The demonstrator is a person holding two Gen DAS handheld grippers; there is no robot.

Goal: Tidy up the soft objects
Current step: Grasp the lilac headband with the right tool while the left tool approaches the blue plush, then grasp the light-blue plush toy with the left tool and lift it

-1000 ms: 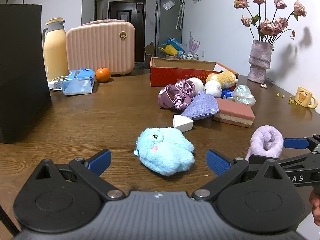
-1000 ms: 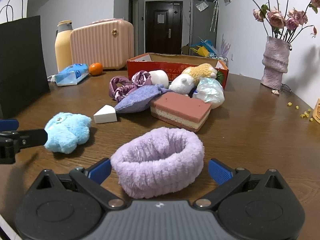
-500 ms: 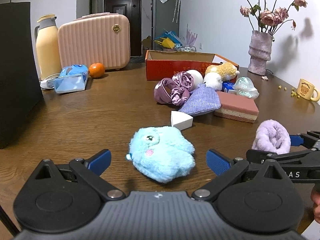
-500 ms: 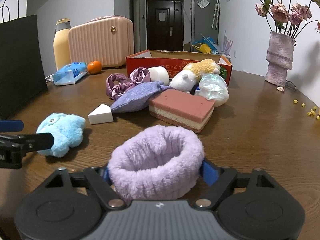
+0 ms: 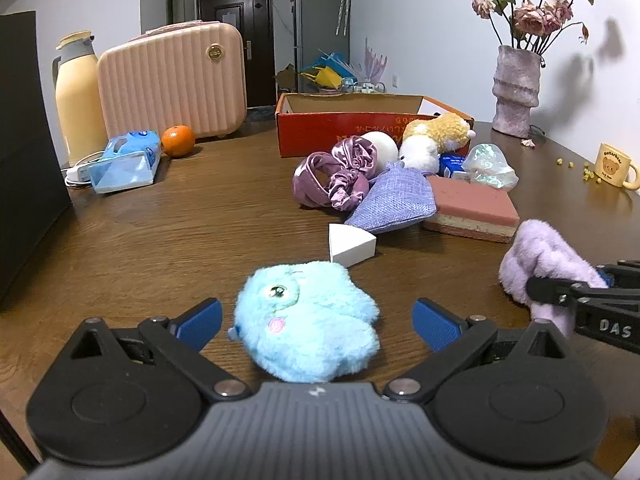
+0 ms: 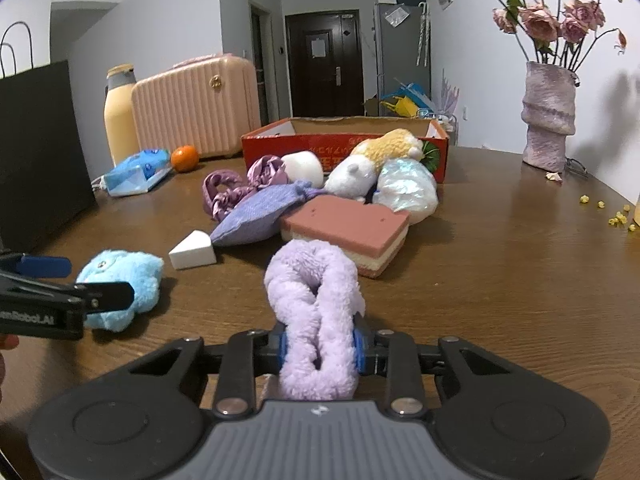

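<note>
A fluffy lilac band lies on the brown table, squeezed into a narrow loop. My right gripper is closing on it, and its blue pads press both sides. The left wrist view shows the band and right gripper at the right edge. A light blue plush toy sits between the spread fingers of my left gripper, which is open with gaps on both sides. From the right wrist view, the toy and left gripper are at the far left.
A white wedge sponge, lilac pouch, pink sponge block, satin scrunchies and plush animals lie before a red box. A black bag stands left. A pink case, thermos, orange, vase and mug ring the table.
The right gripper has gone from wide open around the lilac band to clamped on it, flattening the ring. The left gripper has crept forward, so the blue toy now sits deeper between its fingers.
</note>
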